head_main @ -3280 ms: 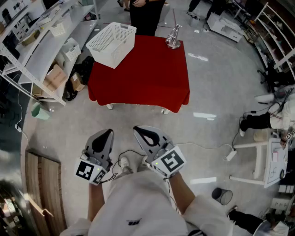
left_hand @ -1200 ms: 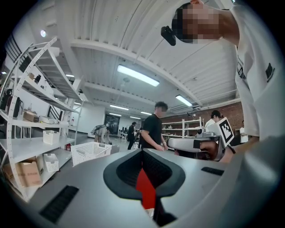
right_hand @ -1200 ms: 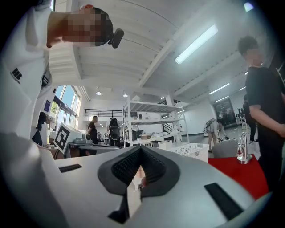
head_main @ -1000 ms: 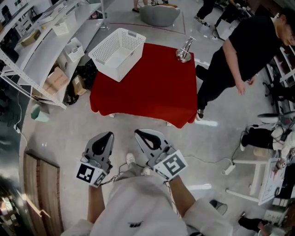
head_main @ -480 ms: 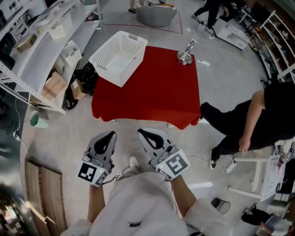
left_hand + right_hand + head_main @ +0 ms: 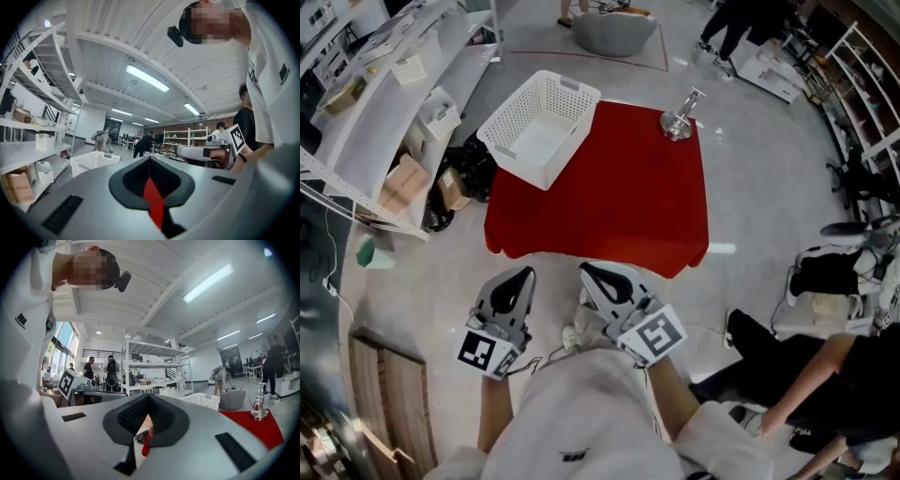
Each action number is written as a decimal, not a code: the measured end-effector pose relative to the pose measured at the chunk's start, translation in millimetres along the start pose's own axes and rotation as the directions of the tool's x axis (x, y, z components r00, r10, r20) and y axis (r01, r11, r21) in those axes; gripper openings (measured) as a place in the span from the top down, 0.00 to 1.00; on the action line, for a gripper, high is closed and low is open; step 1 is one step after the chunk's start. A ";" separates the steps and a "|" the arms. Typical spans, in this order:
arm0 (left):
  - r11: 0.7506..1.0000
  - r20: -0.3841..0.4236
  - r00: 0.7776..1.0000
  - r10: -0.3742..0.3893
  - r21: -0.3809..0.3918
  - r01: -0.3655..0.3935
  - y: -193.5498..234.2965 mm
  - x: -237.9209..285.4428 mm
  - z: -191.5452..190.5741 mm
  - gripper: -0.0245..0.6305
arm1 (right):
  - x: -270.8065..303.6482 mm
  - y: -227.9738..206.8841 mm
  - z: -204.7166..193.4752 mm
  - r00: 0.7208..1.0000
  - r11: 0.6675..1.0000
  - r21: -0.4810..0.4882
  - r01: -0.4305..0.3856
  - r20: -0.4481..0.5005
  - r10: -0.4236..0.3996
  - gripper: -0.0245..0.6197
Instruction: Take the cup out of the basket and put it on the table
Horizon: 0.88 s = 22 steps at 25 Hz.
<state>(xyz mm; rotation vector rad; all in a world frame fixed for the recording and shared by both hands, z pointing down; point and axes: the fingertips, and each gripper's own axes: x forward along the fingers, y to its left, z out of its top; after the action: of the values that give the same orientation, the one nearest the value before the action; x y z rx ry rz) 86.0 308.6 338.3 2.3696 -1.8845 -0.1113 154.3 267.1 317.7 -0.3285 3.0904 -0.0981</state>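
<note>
Red table (image 6: 609,197) carries the basket (image 6: 525,112) (far-left corner); left gripper (image 6: 520,275) and right gripper (image 6: 592,271) hold fingers together.

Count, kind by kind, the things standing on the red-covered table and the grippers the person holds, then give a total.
White basket: 1
Shiny metal stemmed object: 1
Grippers: 2, the left gripper and the right gripper
Total: 4
</note>
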 end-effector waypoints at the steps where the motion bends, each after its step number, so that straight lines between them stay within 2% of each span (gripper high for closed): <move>1: 1.000 -0.001 1.000 0.002 0.000 -0.002 4.6 3.1 0.2 0.95 | 4.8 -3.1 0.1 1.000 1.000 0.001 -0.002 0.002 0.002 0.95; 12: 0.999 -0.015 0.999 0.032 -0.006 -0.032 48.0 56.8 -0.8 0.95 | 46.8 -58.4 -0.8 0.999 0.999 0.015 -0.029 0.014 0.029 0.95; 22: 0.996 -0.020 0.995 0.094 0.003 -0.094 85.0 114.5 6.5 0.95 | 76.2 -117.2 4.6 0.996 0.996 0.037 -0.083 0.018 0.082 0.95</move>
<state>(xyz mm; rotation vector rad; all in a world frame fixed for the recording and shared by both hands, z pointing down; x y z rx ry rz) 29.0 177.9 344.6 2.2695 -1.9837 -0.0771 104.5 136.4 318.9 -0.1995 3.0760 -0.1499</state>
